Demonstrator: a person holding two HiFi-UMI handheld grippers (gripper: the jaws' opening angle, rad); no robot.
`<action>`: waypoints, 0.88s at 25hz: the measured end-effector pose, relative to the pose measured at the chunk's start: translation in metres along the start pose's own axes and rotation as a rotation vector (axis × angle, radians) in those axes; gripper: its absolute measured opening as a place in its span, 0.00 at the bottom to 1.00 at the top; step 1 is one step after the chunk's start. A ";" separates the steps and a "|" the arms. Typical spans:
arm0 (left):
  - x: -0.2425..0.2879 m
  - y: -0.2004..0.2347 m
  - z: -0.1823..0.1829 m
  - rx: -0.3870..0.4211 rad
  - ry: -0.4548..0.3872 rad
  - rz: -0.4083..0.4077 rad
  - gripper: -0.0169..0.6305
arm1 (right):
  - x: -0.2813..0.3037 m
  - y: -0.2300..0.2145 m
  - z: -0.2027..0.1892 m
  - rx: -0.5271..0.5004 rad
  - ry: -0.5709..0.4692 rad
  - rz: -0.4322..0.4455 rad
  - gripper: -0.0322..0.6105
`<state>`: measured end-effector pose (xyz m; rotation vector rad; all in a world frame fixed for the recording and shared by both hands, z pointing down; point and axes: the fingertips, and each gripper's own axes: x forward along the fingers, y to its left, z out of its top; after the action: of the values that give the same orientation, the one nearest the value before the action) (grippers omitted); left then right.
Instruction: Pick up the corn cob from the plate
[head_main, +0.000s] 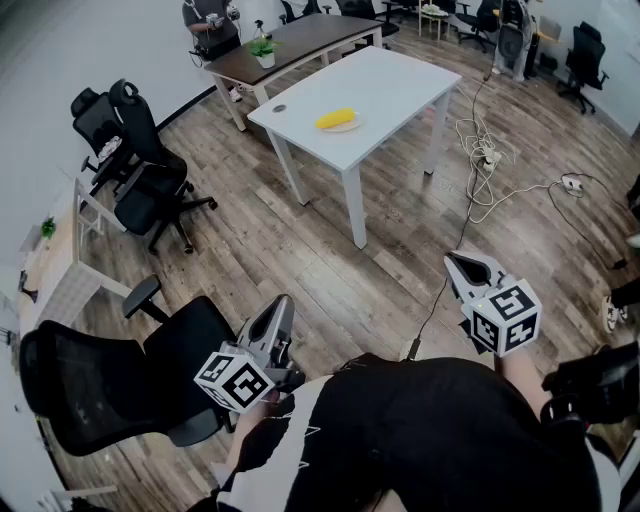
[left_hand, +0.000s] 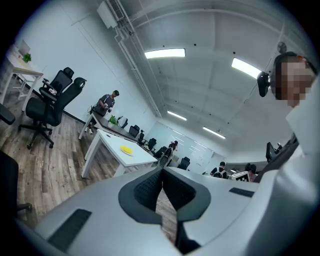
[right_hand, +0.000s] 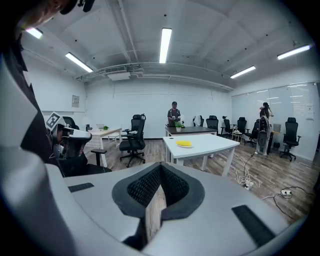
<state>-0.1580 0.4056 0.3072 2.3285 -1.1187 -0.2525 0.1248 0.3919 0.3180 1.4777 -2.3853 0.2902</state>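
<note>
A yellow corn cob (head_main: 336, 119) lies on a small plate (head_main: 352, 128) on the white table (head_main: 400, 85), well across the room from me. The same corn cob (left_hand: 126, 149) shows small in the left gripper view, and again as a yellow corn cob (right_hand: 184, 143) in the right gripper view. My left gripper (head_main: 284, 303) is low at my left, jaws shut and empty. The right gripper (head_main: 452, 260) hangs at my right, also shut with nothing between its pads. Both are far from the table.
A black office chair (head_main: 110, 375) stands close at my left, another chair (head_main: 140, 165) further off. Cables (head_main: 490, 160) trail over the wooden floor right of the table. A dark desk (head_main: 290, 45) with a potted plant (head_main: 264, 50) and a person (head_main: 208, 22) is behind.
</note>
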 end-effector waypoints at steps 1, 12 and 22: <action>-0.001 0.001 -0.001 -0.005 0.003 -0.002 0.05 | 0.001 0.002 0.000 0.000 0.003 0.002 0.07; 0.014 0.023 -0.010 -0.031 0.039 0.019 0.05 | 0.031 0.003 -0.006 0.003 0.024 0.026 0.07; 0.067 0.045 0.011 -0.018 0.000 0.077 0.05 | 0.096 -0.042 0.013 0.075 -0.009 0.100 0.07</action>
<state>-0.1494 0.3273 0.3261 2.2644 -1.1980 -0.2326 0.1204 0.2895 0.3422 1.3962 -2.4854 0.4017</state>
